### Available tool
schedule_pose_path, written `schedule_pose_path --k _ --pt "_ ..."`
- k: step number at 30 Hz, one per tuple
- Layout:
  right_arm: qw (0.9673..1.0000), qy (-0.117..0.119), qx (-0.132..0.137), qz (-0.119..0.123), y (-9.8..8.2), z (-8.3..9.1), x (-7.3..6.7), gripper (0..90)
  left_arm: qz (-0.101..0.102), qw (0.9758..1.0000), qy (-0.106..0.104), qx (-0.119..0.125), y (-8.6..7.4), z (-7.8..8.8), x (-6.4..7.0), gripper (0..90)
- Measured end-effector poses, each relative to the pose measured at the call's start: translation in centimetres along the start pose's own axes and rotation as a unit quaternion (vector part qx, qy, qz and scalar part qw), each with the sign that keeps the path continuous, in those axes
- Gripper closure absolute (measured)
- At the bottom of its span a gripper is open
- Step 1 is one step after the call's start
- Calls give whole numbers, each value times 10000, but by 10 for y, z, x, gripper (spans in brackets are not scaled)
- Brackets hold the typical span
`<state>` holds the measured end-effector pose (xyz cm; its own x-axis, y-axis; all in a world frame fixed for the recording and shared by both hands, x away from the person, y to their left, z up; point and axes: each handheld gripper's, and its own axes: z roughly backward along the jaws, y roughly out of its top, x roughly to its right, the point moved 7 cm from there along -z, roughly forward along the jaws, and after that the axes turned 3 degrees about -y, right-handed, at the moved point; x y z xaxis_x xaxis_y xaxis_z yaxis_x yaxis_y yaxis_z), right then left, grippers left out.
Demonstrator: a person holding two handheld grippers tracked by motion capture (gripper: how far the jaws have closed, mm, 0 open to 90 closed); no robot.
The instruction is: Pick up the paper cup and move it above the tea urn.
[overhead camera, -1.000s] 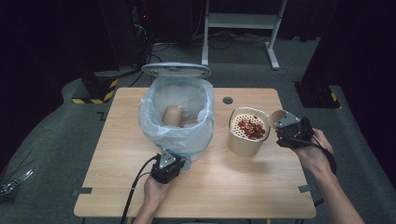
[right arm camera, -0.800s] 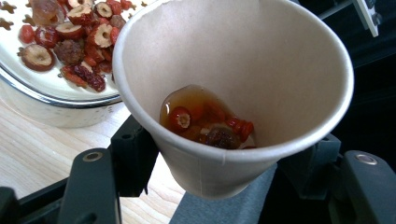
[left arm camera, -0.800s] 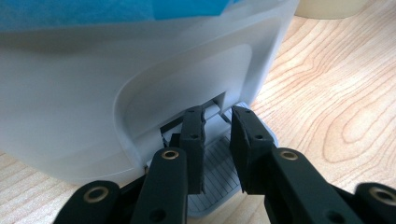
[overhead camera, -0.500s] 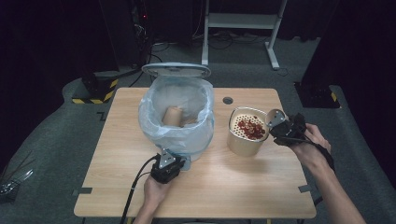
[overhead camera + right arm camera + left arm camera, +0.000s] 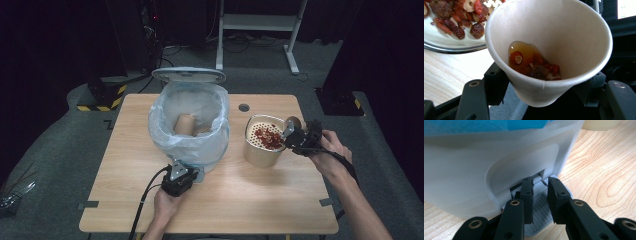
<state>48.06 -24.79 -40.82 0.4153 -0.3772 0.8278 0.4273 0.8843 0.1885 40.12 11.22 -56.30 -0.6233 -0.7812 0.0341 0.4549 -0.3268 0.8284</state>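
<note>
The high view is dim and grainy — only the pale wooden tabletop is lit, from above, while the room around it sinks into near black. Soft shadows pool beside the translucent plastic-lined white bin. Both gripper views are bright and evenly lit; the nearest black jaws blur, and the white paper cup shows a glint on its amber liquid.

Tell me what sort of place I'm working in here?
Probably a lab or workshop set up for recording, not a kitchen. A lone wooden table stands on grey carpet in a dark room, with a white desk frame and loose cables behind it, and yellow-black hazard-striped blocks on the floor.
</note>
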Motion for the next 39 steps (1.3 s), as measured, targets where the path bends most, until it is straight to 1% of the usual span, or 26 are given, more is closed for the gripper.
schedule_pose_path --k 1,2,4,6,8,9,10,15,18,19,21,22,26,27,29,30,31,33,34,35,37,38,39 --pt "10000 -69 -35 63 1 0 -1 356 0 10000 -2 -2 0 0 0 749" --pt "9999 -86 -33 125 2 0 0 356 1 10000 -4 -2 0 0 0 749" --pt "9998 -108 -57 149 2 0 -1 356 1 10000 -6 -2 0 0 0 749" --pt "9992 -195 -114 322 4 0 -2 357 2 10000 -9 -3 0 0 0 749" --pt "9990 -207 -105 375 5 0 -3 357 4 10000 -9 -4 0 0 0 748" --pt "9990 -207 -105 375 5 0 -3 357 4 10000 -9 -4 0 0 0 748" --pt "9993 -156 -99 318 6 0 -4 357 8 10000 -12 -3 0 0 0 748" --pt "9992 -158 -121 351 6 0 -6 358 14 10000 -13 -3 0 0 0 746" --pt "9986 -226 -185 440 5 -1 -6 357 10 10000 -12 -3 0 0 0 746" --pt "9982 -250 -185 510 5 -2 -6 357 8 10000 -17 -9 0 0 0 745" --pt "9980 -266 -208 535 5 -2 -7 357 9 10000 -14 -3 0 0 0 745" --pt "9971 -345 -232 645 6 -1 -6 357 13 10000 -17 -3 0 0 0 745" --pt "9964 -384 -232 716 10 0 -7 357 12 10000 -20 -4 0 0 0 744" --pt "9957 -409 -225 796 11 0 -7 357 12 10000 -25 -2 0 0 0 743" --pt "9953 -441 -229 834 12 0 -8 358 -1 10000 -60 0 0 0 0 713" --pt "9938 -524 -253 943 15 0 -9 360 -30 10000 -94 -8 0 -1 3 706" --pt "9930 -552 -267 1014 16 1 -9 360 -30 10000 -94 -8 0 -1 3 706" --pt "9925 -589 -263 1042 17 1 -9 362 -19 9999 -102 -3 0 -1 2 707" --pt "9899 -702 -299 1197 18 1 -9 368 -22 9999 -100 -4 0 -1 3 706" --pt "9899 -702 -299 1197 18 1 -9 368 -19 9999 -103 -5 0 -1 3 706" --pt "9867 -800 -342 1372 19 2 -9 371 -23 9999 -104 -2 0 -1 2 707" --pt "9840 -881 -386 1498 20 3 -9 374 -28 9999 -102 -5 0 -1 3 707" --pt "9828 -919 -380 1559 20 3 -9 375 -31 9999 -101 -7 0 -1 3 707"
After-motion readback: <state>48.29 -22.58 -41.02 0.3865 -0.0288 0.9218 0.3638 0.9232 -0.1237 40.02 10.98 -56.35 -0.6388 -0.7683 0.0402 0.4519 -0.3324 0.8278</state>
